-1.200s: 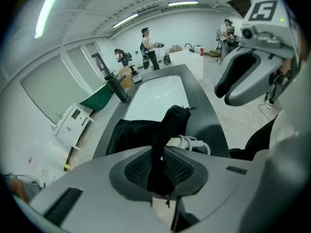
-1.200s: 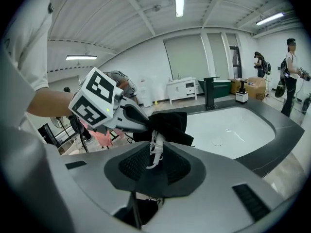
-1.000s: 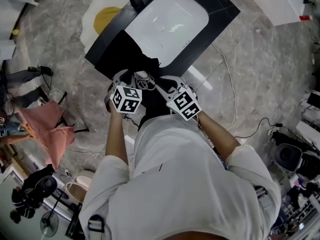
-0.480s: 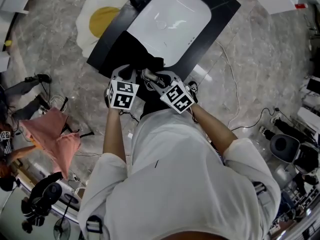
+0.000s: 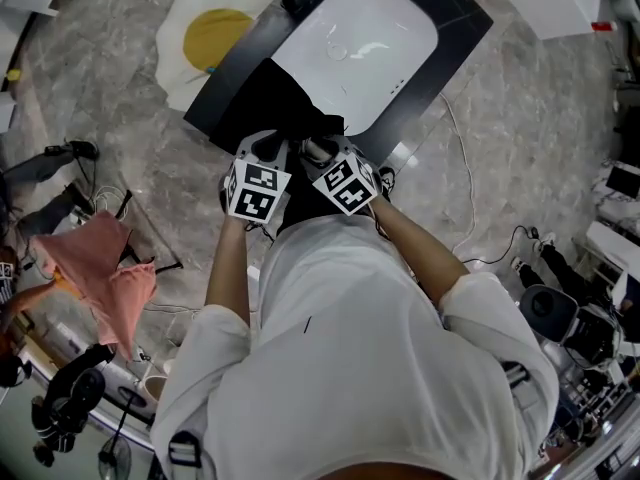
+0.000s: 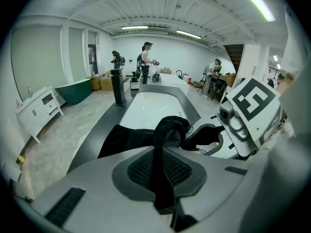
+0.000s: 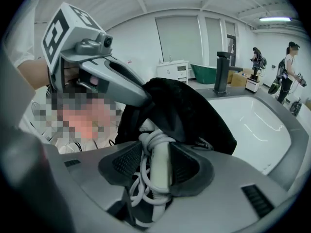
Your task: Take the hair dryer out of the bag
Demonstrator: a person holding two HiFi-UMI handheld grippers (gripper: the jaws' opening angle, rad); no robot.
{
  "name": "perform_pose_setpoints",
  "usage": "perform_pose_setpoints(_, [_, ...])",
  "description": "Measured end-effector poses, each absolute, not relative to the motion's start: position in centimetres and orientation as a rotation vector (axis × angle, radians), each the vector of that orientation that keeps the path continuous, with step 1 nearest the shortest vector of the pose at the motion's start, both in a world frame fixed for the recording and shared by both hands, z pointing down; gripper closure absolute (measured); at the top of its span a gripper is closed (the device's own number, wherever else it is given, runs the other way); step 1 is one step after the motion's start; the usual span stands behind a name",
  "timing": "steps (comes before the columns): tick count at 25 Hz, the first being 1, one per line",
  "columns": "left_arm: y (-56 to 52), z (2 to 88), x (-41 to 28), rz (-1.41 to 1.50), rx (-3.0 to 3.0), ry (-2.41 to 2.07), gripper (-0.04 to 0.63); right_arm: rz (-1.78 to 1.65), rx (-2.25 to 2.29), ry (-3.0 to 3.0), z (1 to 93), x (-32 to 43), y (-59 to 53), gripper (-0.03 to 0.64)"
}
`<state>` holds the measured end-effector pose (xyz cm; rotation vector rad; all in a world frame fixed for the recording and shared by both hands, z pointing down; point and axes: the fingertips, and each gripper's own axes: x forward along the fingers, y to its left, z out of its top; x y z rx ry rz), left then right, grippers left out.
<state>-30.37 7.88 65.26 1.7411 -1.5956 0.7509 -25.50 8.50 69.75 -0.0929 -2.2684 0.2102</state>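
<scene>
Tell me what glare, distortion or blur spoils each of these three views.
Head view: sharp, wide-angle bowing at the edges, a glare streak on the white basin, the black bag a detailless dark mass. Left gripper view: strong fisheye, dark corners, ceiling lights blown out. Right gripper view: same fisheye, the hair dryer and its cord bright but legible.

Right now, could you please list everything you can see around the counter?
counter: one, black, centre of the head view
basin: one, white, set in the counter
faucet: one, black, at the basin's far end
bag: one, black, on the counter's near edge
hair dryer: one, white, cord wound round it, half in the bag
rug: one, white and yellow, floor left of counter
cloth: one, pink, far left
left gripper: one, grey, shut on the bag's fabric
right gripper: one, grey, jaws have just been opening, hair dryer's handle between them
</scene>
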Motion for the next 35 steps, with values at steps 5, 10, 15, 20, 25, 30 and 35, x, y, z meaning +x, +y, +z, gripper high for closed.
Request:
perform_pose_setpoints(5, [8.2,65.6,-31.1,0.691,1.76,-1.584,0.545,0.205,-0.065,-2.252,70.0,-26.4,8.5,0.407])
perform_pose_setpoints(10, [8.4,65.5,-31.5,0.63,1.764,-1.58,0.545,0.213,-0.034,-2.241,70.2,-26.6,8.6,0.397])
perform_pose_setpoints(15, [8.5,65.3,-31.6,0.585,1.767,-1.587,0.545,0.23,-0.031,-2.213,70.3,-26.2,9.0,0.356])
perform_pose_setpoints(20, [8.6,65.4,-31.5,0.54,1.766,-1.587,0.545,0.28,0.023,-2.143,72.7,-26.0,8.3,0.33])
perform_pose_setpoints(25, [8.9,65.3,-31.4,0.528,1.781,-1.575,0.545,0.201,0.021,-2.094,74.2,-26.2,8.7,0.288])
perform_pose_setpoints(30, [9.4,65.3,-31.3,0.5,1.787,-1.57,0.545,0.139,0.014,-2.102,74.5,-26.5,8.9,0.297])
perform_pose_setpoints(35, [9.8,64.6,-30.8,0.469,1.791,-1.582,0.545,0.168,-0.061,-2.09,74.0,-26.1,8.9,0.348])
